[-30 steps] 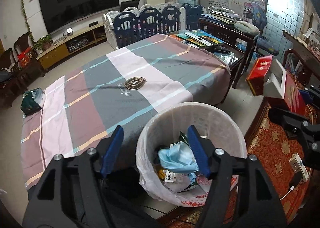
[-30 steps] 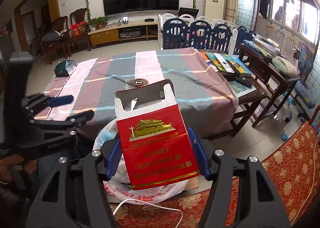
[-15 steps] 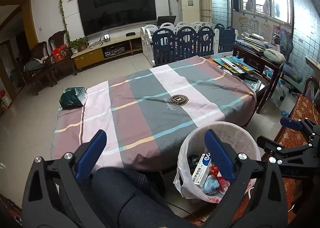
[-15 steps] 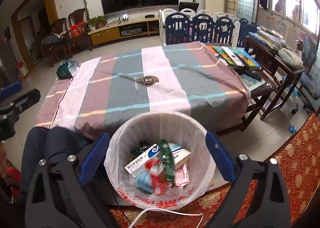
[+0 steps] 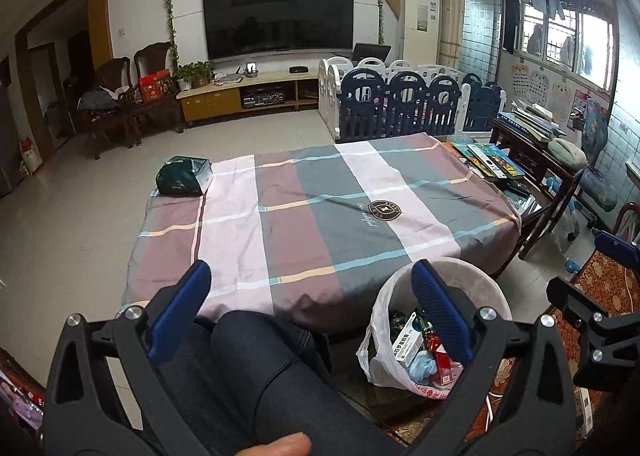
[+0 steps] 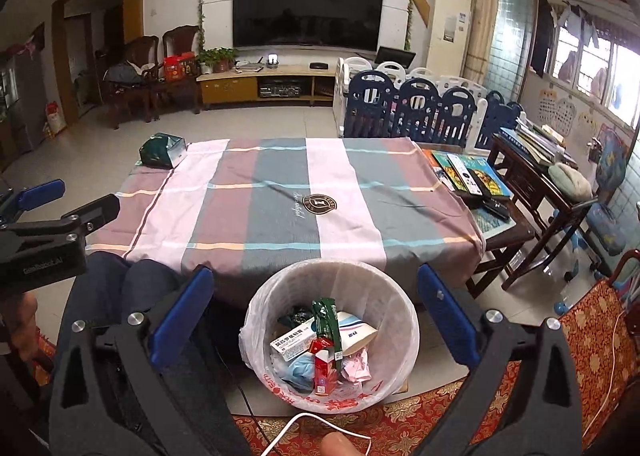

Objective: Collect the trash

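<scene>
A white bin (image 6: 362, 284) with a plastic liner stands on the floor at the table's near edge. In it lie a red box (image 6: 322, 370), a white medicine box (image 6: 294, 342), a green wrapper (image 6: 329, 316) and a blue mask (image 6: 298, 370). My right gripper (image 6: 315, 276) hangs above the bin, open and holding nothing. My left gripper (image 5: 310, 276) is open and empty to the left of the bin (image 5: 480, 284), above a person's knee. A dark green box (image 5: 184, 176) sits at the table's far left corner.
A striped cloth (image 5: 320, 196) covers the table. A person's legs in dark trousers (image 5: 260, 368) sit beside the bin. Books (image 6: 464, 172) lie at the table's right end, with a dark wooden side table beyond. A red patterned carpet (image 6: 580, 336) and a white cable (image 6: 304, 422) lie near the bin.
The right gripper let go of the red box, which now lies in the bin. Both grippers opened wide and rose. The left one moved left, away from over the bin.
</scene>
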`<state>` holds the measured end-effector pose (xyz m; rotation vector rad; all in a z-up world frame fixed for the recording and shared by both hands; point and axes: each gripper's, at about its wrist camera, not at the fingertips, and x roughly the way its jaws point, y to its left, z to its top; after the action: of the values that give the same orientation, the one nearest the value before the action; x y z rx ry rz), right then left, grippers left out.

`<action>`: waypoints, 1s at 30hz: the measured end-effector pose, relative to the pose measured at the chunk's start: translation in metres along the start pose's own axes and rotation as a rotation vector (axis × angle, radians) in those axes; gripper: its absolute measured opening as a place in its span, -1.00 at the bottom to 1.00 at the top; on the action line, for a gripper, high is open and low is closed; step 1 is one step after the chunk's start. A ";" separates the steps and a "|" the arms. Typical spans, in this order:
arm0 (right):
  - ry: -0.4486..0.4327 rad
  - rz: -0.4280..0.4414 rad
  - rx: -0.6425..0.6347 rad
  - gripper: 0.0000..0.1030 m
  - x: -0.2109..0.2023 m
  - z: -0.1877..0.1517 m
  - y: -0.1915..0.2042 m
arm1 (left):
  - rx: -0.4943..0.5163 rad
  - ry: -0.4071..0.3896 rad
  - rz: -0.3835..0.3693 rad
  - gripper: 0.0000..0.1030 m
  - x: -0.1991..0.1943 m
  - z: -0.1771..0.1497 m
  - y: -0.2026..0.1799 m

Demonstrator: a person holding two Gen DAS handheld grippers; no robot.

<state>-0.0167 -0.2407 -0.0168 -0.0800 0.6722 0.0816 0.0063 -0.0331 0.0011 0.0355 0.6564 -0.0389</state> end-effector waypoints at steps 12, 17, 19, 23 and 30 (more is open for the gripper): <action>0.018 -0.015 -0.012 0.93 0.009 0.003 0.013 | -0.033 -0.043 0.022 0.94 -0.015 -0.003 0.016; 0.020 -0.012 -0.019 0.93 0.009 0.002 0.015 | -0.038 -0.040 0.021 0.94 -0.014 -0.003 0.017; 0.021 -0.013 -0.020 0.93 0.009 0.002 0.015 | -0.037 -0.040 0.020 0.94 -0.014 -0.003 0.016; 0.021 -0.012 -0.015 0.93 0.009 0.002 0.015 | -0.034 -0.039 0.017 0.94 -0.014 -0.004 0.016; 0.021 -0.011 -0.015 0.93 0.012 0.002 0.016 | -0.034 -0.042 0.019 0.94 -0.015 -0.005 0.016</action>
<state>-0.0080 -0.2241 -0.0237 -0.0990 0.6925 0.0750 -0.0076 -0.0169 0.0069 0.0086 0.6149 -0.0101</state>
